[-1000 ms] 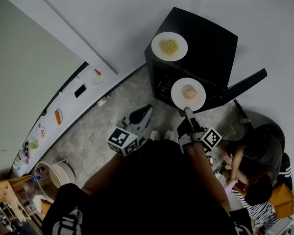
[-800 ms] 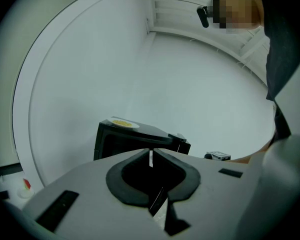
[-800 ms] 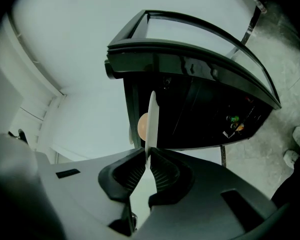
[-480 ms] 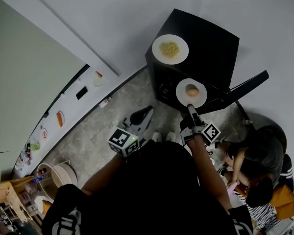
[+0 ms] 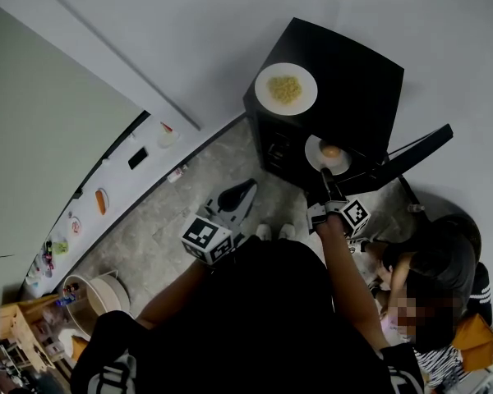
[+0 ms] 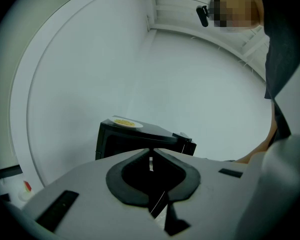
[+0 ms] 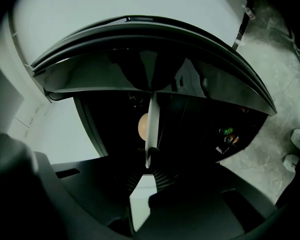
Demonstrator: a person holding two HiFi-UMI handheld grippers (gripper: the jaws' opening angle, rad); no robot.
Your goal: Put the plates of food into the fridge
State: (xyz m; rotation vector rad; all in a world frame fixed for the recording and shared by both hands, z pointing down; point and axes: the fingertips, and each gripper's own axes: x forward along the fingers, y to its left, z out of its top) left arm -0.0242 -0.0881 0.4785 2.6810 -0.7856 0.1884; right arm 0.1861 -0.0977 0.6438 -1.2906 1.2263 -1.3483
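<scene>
A small black fridge (image 5: pixel 353 72) stands on the floor with its door (image 5: pixel 415 148) swung open to the right. On its top sits a white plate of yellow food (image 5: pixel 285 89), also visible in the left gripper view as the plate of yellow food (image 6: pixel 124 122). My right gripper (image 5: pixel 321 179) is shut on the rim of a second white plate (image 5: pixel 327 154) carrying a peach-coloured bun (image 5: pixel 330 150), and the plate is partly inside the fridge opening. The right gripper view shows that plate (image 7: pixel 151 126) edge-on, with the bun (image 7: pixel 142 125) behind it. My left gripper (image 5: pixel 248 185) hangs shut and empty, left of the fridge.
Two people (image 5: pixel 431 269) sit on the floor at the lower right, close to my right arm. A white counter (image 5: pixel 107 187) with small items runs along the left. A round basket (image 5: pixel 99 290) stands at the lower left. The floor is grey stone.
My right gripper has pushed the plate with the bun forward, from in front of the fridge to partly inside its opening. The left gripper has hardly moved.
</scene>
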